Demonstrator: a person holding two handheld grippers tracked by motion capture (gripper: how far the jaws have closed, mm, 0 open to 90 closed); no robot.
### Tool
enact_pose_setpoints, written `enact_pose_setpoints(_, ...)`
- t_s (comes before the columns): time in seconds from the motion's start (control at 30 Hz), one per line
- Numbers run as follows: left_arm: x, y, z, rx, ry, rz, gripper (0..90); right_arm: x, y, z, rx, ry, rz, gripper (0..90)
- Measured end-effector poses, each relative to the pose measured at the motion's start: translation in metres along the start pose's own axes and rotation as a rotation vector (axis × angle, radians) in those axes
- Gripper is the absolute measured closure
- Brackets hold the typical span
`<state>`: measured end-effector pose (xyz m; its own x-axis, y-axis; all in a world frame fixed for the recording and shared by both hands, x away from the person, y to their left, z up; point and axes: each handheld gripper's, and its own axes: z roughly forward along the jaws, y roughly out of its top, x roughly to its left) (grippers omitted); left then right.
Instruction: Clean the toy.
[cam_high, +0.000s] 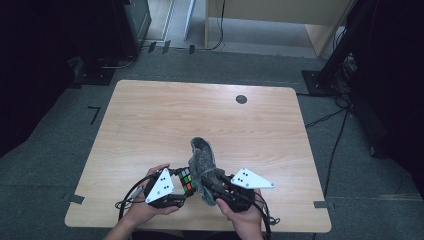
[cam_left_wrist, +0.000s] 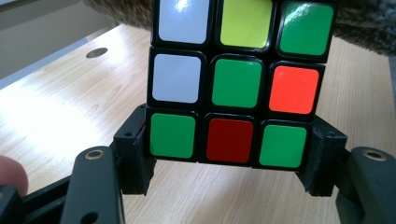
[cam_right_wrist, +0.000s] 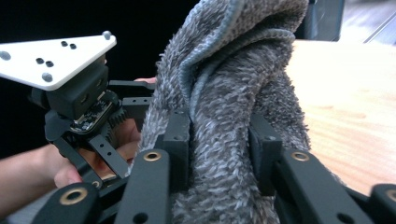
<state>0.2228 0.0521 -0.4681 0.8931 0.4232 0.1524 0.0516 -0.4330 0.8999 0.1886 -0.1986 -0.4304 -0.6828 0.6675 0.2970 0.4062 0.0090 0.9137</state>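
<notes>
A colour-scrambled puzzle cube (cam_high: 186, 180) is held just above the wooden table (cam_high: 200, 110) near its front edge. My left gripper (cam_high: 181, 189) is shut on it. In the left gripper view the two pads (cam_left_wrist: 135, 154) clamp the cube (cam_left_wrist: 233, 79) at its bottom row, and its face shows green, white, red, orange and yellow squares. A fluffy grey cloth (cam_high: 202, 160) rises right beside the cube and touches it. My right gripper (cam_high: 212, 187) is shut on the cloth. In the right gripper view a thick fold of cloth (cam_right_wrist: 224, 93) fills the gap between the right gripper's (cam_right_wrist: 222, 140) jaws.
A dark round grommet (cam_high: 241, 99) sits in the table's far right part. The left gripper's white plate (cam_right_wrist: 56, 60) and the hand holding it are close on the left in the right gripper view. Black stands and cables (cam_high: 340, 75) lie on the floor beyond the table.
</notes>
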Motion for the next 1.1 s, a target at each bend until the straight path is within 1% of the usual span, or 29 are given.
enact_pose_setpoints(0.03, 0.000, 0.000, 0.000, 0.003, -0.001, 0.001, 33.7, -0.002, 0.000, 0.000, 0.004, -0.010, -0.005, 59.4)
enact_pose_setpoints(0.1, -0.001, 0.000, 0.001, 0.005, -0.002, 0.000, 33.7, -0.002, 0.000, 0.000, 0.011, -0.032, -0.022, 49.0)
enact_pose_setpoints(0.13, -0.001, 0.000, 0.002, 0.002, -0.004, -0.002, 33.7, -0.001, 0.002, -0.001, 0.004, -0.031, -0.026, 45.4)
enact_pose_setpoints(0.17, -0.001, 0.000, 0.002, 0.000, -0.008, -0.003, 33.7, 0.000, 0.003, -0.001, -0.002, -0.022, -0.024, 44.5)
enact_pose_setpoints(0.2, -0.001, 0.000, 0.002, 0.000, -0.009, -0.004, 33.7, 0.001, 0.004, -0.002, -0.015, 0.006, -0.011, 44.6)
enact_pose_setpoints(0.23, -0.001, 0.000, 0.002, 0.002, -0.009, -0.004, 33.7, 0.001, 0.004, -0.003, -0.025, 0.021, -0.001, 47.1)
enact_pose_setpoints(0.27, -0.001, 0.000, 0.002, 0.004, -0.009, -0.003, 33.7, 0.000, 0.004, -0.004, -0.034, 0.024, 0.013, 56.5)
enact_pose_setpoints(0.3, -0.001, -0.001, 0.002, 0.008, -0.007, 0.000, 33.7, -0.001, 0.003, -0.004, -0.040, 0.020, 0.025, 62.7)
enact_pose_setpoints(0.37, -0.002, 0.000, 0.003, 0.014, -0.005, 0.005, 33.7, -0.004, 0.001, -0.005, -0.038, 0.011, 0.051, 70.0)
enact_pose_setpoints(0.43, -0.003, 0.001, 0.004, 0.033, 0.010, 0.016, 33.7, -0.003, 0.000, -0.007, -0.042, -0.021, 0.039, 72.5)
enact_pose_setpoints(0.5, -0.005, 0.002, 0.007, 0.062, 0.034, 0.023, 33.7, 0.003, 0.003, -0.009, -0.055, -0.037, 0.000, 73.0)
enact_pose_setpoints(0.53, -0.006, 0.004, 0.008, 0.096, 0.058, 0.038, 33.7, 0.008, 0.004, -0.009, -0.053, -0.044, -0.031, 73.1)
enact_pose_setpoints(0.57, -0.008, 0.005, 0.010, 0.115, 0.078, 0.046, 33.7, 0.017, 0.006, -0.007, -0.034, -0.060, -0.090, 73.0)
enact_pose_setpoints(0.6, -0.010, 0.007, 0.011, 0.139, 0.105, 0.057, 33.7, 0.023, 0.006, -0.005, -0.017, -0.073, -0.132, 73.0)
enact_pose_setpoints(0.63, -0.013, 0.011, 0.013, 0.168, 0.129, 0.067, 33.7, 0.031, 0.006, -0.002, 0.008, -0.097, -0.183, 72.8)
enact_pose_setpoints(0.67, -0.016, 0.013, 0.015, 0.188, 0.144, 0.079, 33.7, 0.041, 0.004, 0.003, 0.034, -0.131, -0.252, 72.5)
enact_pose_setpoints(0.7, -0.018, 0.015, 0.017, 0.203, 0.156, 0.081, 33.7, 0.048, 0.001, 0.007, 0.060, -0.168, -0.301, 72.4)
enact_pose_setpoints(0.73, -0.021, 0.017, 0.019, 0.223, 0.171, 0.089, 33.7, 0.052, -0.001, 0.010, 0.075, -0.192, -0.334, 72.3)
enact_pose_setpoints(0.8, -0.026, 0.020, 0.021, 0.258, 0.187, 0.116, 33.8, 0.061, -0.007, 0.017, 0.101, -0.239, -0.403, 72.3)
enact_pose_setpoints(0.83, -0.027, 0.021, 0.022, 0.264, 0.189, 0.126, 33.8, 0.064, -0.010, 0.020, 0.121, -0.256, -0.433, 72.4)
enact_pose_setpoints(0.87, -0.028, 0.021, 0.022, 0.270, 0.188, 0.126, 33.8, 0.065, -0.012, 0.022, 0.136, -0.269, -0.456, 72.6)
enact_pose_setpoints(0.9, -0.028, 0.020, 0.023, 0.276, 0.185, 0.123, 33.8, 0.065, -0.013, 0.023, 0.144, -0.278, -0.466, 72.8)
enact_pose_setpoints(0.93, -0.027, 0.020, 0.023, 0.276, 0.184, 0.124, 33.9, 0.064, -0.013, 0.023, 0.147, -0.284, -0.464, 73.0)
enact_pose_setpoints(0.97, -0.027, 0.019, 0.023, 0.274, 0.183, 0.118, 33.9, 0.062, -0.012, 0.023, 0.144, -0.291, -0.457, 73.1)
enact_pose_setpoints(1.0, -0.026, 0.018, 0.023, 0.275, 0.181, 0.118, 33.9, 0.059, -0.010, 0.021, 0.130, -0.309, -0.448, 73.2)
enact_pose_setpoints(1.03, -0.025, 0.017, 0.023, 0.270, 0.177, 0.113, 33.9, 0.056, -0.009, 0.018, 0.117, -0.336, -0.426, 73.1)
enact_pose_setpoints(1.07, -0.025, 0.016, 0.023, 0.268, 0.176, 0.107, 33.9, 0.052, -0.007, 0.015, 0.106, -0.351, -0.402, 73.1)
enact_pose_setpoints(1.1, -0.024, 0.016, 0.022, 0.272, 0.174, 0.111, 33.9, 0.049, -0.006, 0.014, 0.096, -0.343, -0.371, 73.1)
